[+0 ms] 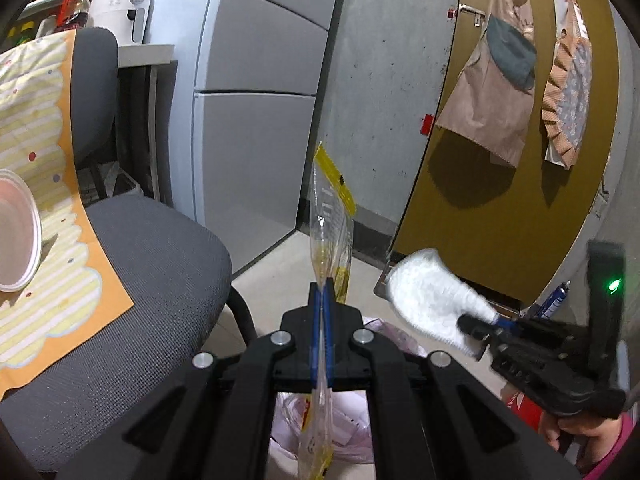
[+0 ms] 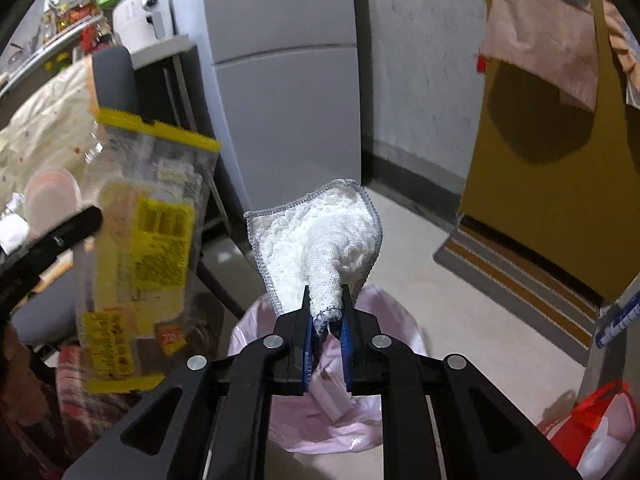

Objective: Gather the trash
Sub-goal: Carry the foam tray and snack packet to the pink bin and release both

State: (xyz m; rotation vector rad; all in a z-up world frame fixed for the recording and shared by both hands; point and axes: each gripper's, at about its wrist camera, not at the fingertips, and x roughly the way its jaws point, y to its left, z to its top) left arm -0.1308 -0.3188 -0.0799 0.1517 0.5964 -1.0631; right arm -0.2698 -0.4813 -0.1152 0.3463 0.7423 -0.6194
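Right wrist view: right gripper (image 2: 324, 316) fingers grasp white cloth (image 2: 320, 240) above pink-lined bin (image 2: 400, 320) at 6 o'clock; left gripper (image 1: 322, 292) clenches plastic wrapper (image 1: 330, 220); next, release both

A grey office chair (image 1: 152, 264) stands beside a grey refrigerator (image 1: 256, 112). Two aprons (image 1: 496, 76) hang on the mustard-coloured door (image 1: 516, 216).

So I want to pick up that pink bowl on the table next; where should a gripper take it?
Grip the pink bowl by its thin rim, one finger inside and one outside. Its wide round body looks too broad to span, while the rim is bare and exposed. It rests on the patterned tablecloth near the edge by the grey chair, so come from that side.
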